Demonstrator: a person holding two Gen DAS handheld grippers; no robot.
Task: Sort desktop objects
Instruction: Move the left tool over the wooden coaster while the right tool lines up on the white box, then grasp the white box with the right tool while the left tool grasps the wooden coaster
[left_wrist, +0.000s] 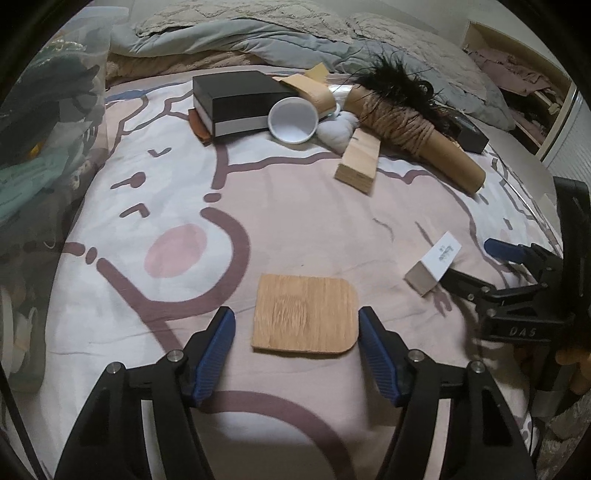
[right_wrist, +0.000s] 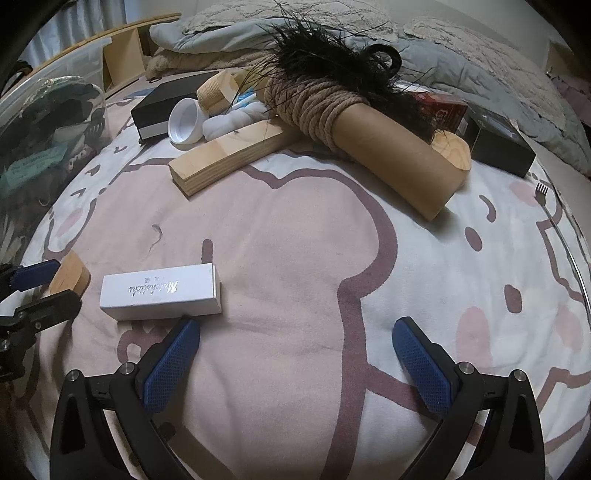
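Wooden tile (left_wrist: 306, 315) lies between the spread left claw (left_wrist: 296, 325), seemingly untouched.

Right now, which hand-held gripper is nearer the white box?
Right. The right hand-held gripper has one finger almost at the white box's edge; the left hand-held gripper straddles the wood tile beside it.

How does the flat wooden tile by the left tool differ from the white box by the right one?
The flat rounded-corner wooden tile is thin, tan and unmarked; the long white cardboard box is thicker and carries silver lettering. The tile sits between the left tool's fingers; the box lies beyond the right tool's fingertip. Both lie flat on the bedsheet.
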